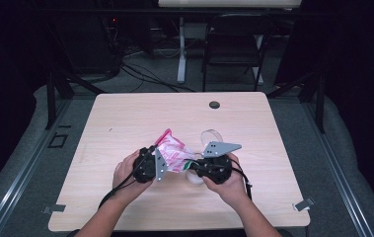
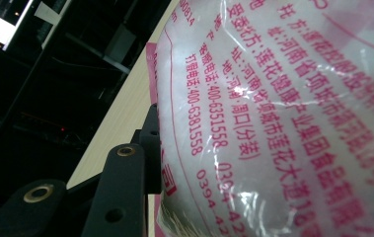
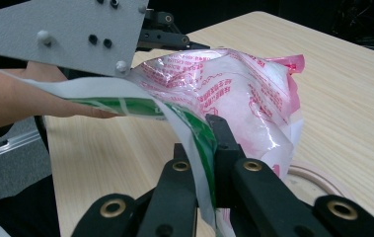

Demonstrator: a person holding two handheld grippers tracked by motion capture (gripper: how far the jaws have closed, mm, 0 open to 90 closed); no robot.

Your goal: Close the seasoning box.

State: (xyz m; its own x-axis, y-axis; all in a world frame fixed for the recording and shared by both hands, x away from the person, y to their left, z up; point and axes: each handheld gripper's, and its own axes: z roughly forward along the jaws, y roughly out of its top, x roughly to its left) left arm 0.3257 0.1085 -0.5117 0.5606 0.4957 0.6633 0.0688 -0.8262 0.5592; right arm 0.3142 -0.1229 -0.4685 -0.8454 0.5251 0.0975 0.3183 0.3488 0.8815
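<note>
A: Risk first, quick. The clear plastic pouch with pink print and white granular fill (image 1: 173, 154) hangs just above the pale wood tabletop (image 1: 125, 118), held between both grippers. Left gripper (image 1: 147, 165) has its fingers (image 2: 125, 182) clamped on the pouch's bulging body, partly apart because the pouch is thick.

B: And right gripper (image 1: 209, 165)?

A: Its fingers (image 3: 224, 143) are pinched together on the white-and-green top strip of the pouch (image 3: 194, 133), thin film only. If the hands pull apart unevenly, my guess is that the film tears suddenly and the white fill dumps on the tabletop. The thin strip could also slide out of the right pinch.

B: Containers?

A: The pouch looks full; I can't tell whether the seal is open yet. A clear round glass bowl (image 1: 211, 136) sits just behind the right gripper, looks empty, touching nothing. It's close, so a jerk of the right hand could knock it.

B: Anything else?

A: Small black round cap (image 1: 214, 104) at the far edge, well apart.
</note>
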